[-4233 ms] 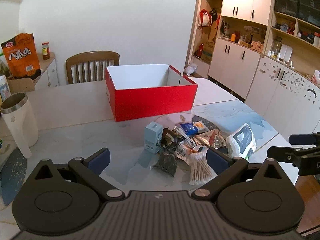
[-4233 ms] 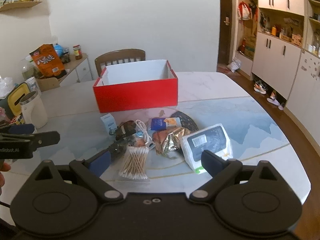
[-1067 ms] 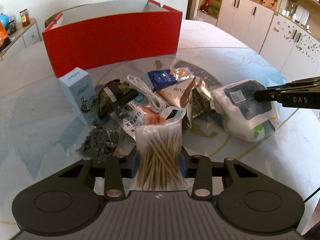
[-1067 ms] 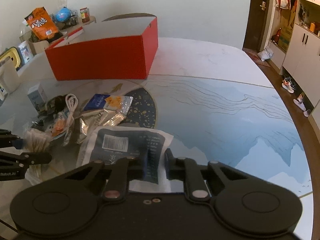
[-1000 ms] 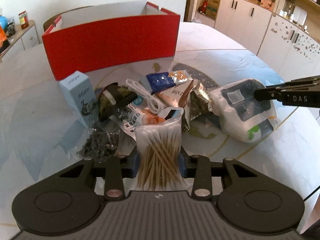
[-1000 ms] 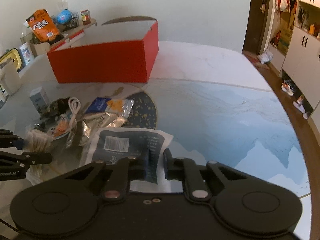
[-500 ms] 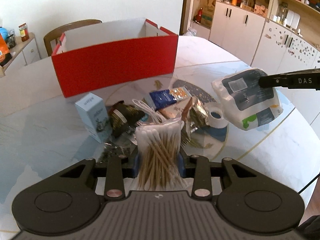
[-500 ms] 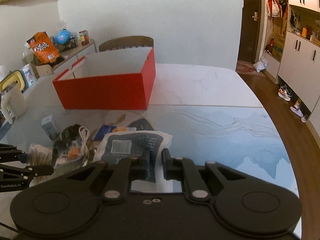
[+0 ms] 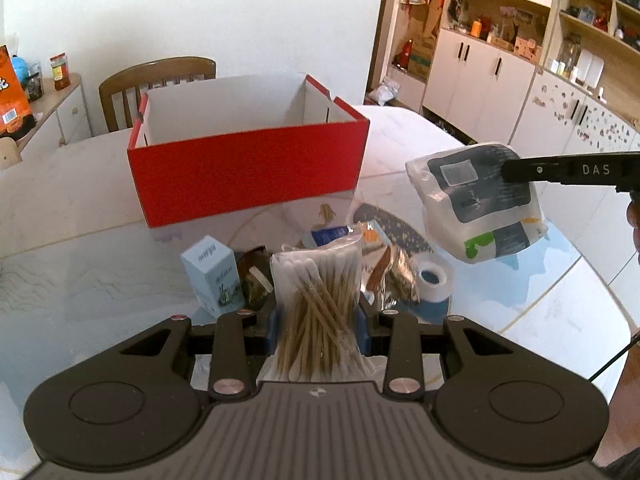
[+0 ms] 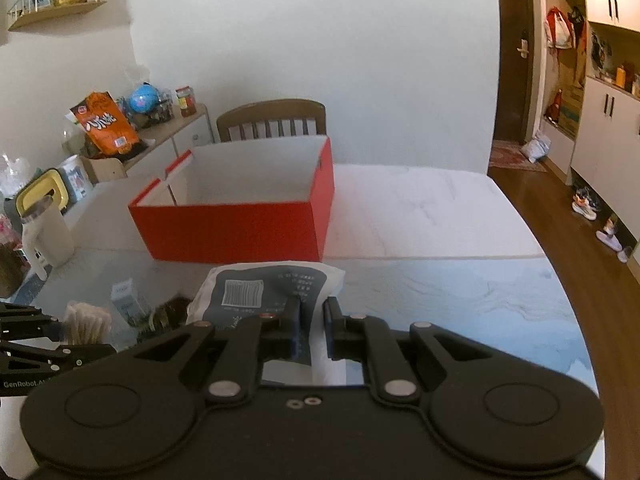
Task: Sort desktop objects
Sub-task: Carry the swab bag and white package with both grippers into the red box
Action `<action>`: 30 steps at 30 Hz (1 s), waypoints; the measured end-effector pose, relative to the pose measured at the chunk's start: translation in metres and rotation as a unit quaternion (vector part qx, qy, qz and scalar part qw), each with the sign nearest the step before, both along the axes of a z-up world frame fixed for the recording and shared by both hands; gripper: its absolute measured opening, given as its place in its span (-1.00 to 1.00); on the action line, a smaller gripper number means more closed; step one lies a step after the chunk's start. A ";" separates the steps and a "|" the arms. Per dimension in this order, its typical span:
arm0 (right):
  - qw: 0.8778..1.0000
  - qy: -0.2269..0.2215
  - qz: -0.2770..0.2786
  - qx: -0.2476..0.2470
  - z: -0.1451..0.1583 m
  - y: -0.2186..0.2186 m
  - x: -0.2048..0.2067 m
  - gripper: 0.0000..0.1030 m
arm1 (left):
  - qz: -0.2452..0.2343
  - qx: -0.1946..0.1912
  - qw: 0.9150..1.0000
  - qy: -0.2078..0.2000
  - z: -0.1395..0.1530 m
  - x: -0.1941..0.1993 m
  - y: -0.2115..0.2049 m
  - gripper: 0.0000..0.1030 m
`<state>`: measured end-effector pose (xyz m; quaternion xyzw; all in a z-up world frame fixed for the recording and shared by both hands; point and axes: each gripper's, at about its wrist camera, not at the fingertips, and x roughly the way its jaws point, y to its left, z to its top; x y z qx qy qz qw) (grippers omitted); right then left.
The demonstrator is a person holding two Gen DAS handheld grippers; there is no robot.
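Note:
My left gripper (image 9: 318, 322) is shut on a clear bag of cotton swabs (image 9: 316, 308) and holds it above the table. My right gripper (image 10: 310, 322) is shut on a white and dark blue soft pack (image 10: 264, 294), lifted off the table; the pack also shows at the right of the left wrist view (image 9: 476, 204). The open red box (image 9: 248, 168) with a white, empty inside stands beyond both; it also shows in the right wrist view (image 10: 240, 216). The bag of swabs shows at the lower left of the right wrist view (image 10: 86, 326).
On the table lie a light blue carton (image 9: 212, 272), a dark packet (image 9: 252, 276), foil snack packets (image 9: 390, 272), a blue sachet (image 9: 326, 236) and a tape roll (image 9: 434, 276). A wooden chair (image 9: 156, 84) stands behind the box. A cream mug (image 10: 46, 236) stands at the left.
Both grippers closed on their items, then lifted them off the table. Over the last second they have risen higher, the soft pack uncovering the tape roll.

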<state>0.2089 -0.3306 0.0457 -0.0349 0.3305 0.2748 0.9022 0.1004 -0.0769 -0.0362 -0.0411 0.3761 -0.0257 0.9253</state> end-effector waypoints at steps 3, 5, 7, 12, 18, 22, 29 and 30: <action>1.000 -0.006 0.007 0.006 0.006 0.001 0.005 -0.80 | 0.007 -0.001 1.000 -0.004 0.007 0.005 0.002 -0.33; 1.000 -0.011 0.014 0.011 0.011 0.000 0.009 -0.80 | 0.013 -0.001 1.000 -0.010 0.014 0.010 0.004 -0.33; 1.000 -0.015 0.021 0.015 0.014 0.000 0.014 -0.80 | 0.021 -0.001 1.000 -0.015 0.019 0.016 0.005 -0.33; 0.999 -0.021 0.044 0.024 0.023 0.002 0.032 -0.80 | 0.047 -0.003 0.999 -0.023 0.030 0.029 0.007 -0.33; 0.996 -0.022 0.074 0.041 0.037 0.005 0.057 -0.80 | 0.084 -0.005 0.996 -0.028 0.041 0.043 0.008 -0.33; 0.995 -0.026 0.089 0.046 0.046 0.011 0.069 -0.80 | 0.100 0.004 0.994 -0.034 0.051 0.049 0.012 -0.33; 0.994 -0.028 0.094 0.056 0.054 0.029 0.086 -0.80 | 0.098 0.021 0.994 -0.038 0.059 0.069 0.030 -0.33; 0.994 -0.027 0.092 0.057 0.053 0.032 0.088 -0.80 | 0.095 0.023 0.994 -0.038 0.059 0.073 0.033 -0.33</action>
